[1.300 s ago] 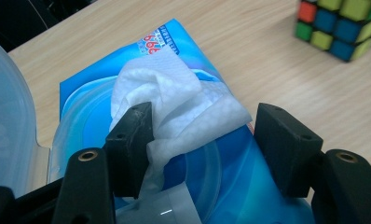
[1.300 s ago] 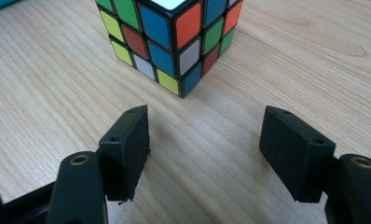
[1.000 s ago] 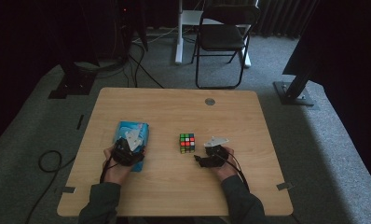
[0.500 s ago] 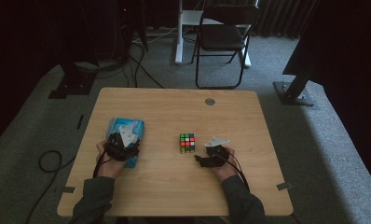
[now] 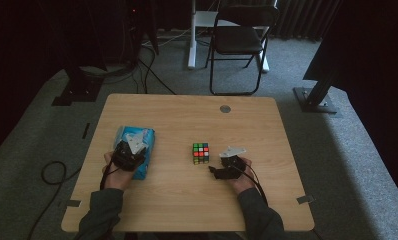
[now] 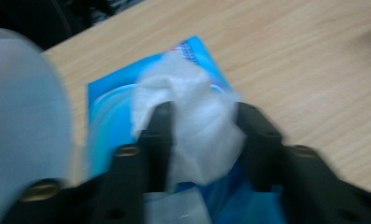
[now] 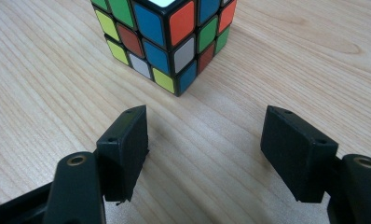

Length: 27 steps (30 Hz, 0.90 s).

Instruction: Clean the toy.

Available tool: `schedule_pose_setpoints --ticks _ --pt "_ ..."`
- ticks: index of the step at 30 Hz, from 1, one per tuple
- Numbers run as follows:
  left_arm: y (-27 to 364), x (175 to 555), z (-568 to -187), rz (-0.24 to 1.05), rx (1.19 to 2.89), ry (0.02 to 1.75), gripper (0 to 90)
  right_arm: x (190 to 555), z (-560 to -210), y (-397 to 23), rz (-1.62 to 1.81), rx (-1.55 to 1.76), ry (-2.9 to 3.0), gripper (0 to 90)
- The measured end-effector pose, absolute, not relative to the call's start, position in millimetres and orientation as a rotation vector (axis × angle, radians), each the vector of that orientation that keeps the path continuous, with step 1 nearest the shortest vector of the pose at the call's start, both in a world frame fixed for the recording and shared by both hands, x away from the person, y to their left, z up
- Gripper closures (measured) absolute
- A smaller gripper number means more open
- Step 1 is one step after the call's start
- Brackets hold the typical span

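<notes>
wooden table (image 5: 187,200) with a rubik's cube (image 5: 200,153) as landmark – well left of it, the left gripper (image 6: 200,135) has just been closing its jaws on the white tissue (image 6: 193,121) rising from the blue tissue pack (image 5: 146,137), so a pull looks next; the right gripper (image 7: 204,149), just right of the cube, rests wide open and empty

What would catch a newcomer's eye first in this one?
Probably the scrambled puzzle cube near the middle of the wooden table, with the right gripper open just short of it. At the table's left, the left gripper has just been closing on a white tissue sticking out of a blue tissue pack.
</notes>
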<state>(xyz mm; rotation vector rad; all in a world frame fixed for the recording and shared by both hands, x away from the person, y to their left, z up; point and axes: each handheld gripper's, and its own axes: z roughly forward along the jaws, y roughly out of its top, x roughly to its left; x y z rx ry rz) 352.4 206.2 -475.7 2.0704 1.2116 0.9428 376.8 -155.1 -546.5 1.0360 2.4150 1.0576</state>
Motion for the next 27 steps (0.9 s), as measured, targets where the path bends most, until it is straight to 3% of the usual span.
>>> schedule_pose_setpoints --ticks 4,6,27 --pt "212.1 350.5 -468.3 0.92 2.037 1.218 84.1 376.9 -546.6 -154.7 1.057 1.033 2.413 31.4" --pt "212.1 349.2 -465.8 0.916 2.026 1.207 88.1 376.8 -546.7 -154.7 1.057 1.033 2.413 31.4" --pt "222.5 349.4 -430.0 0.879 1.93 1.21 90.0 376.9 -547.0 -154.2 1.061 1.031 2.412 31.4"
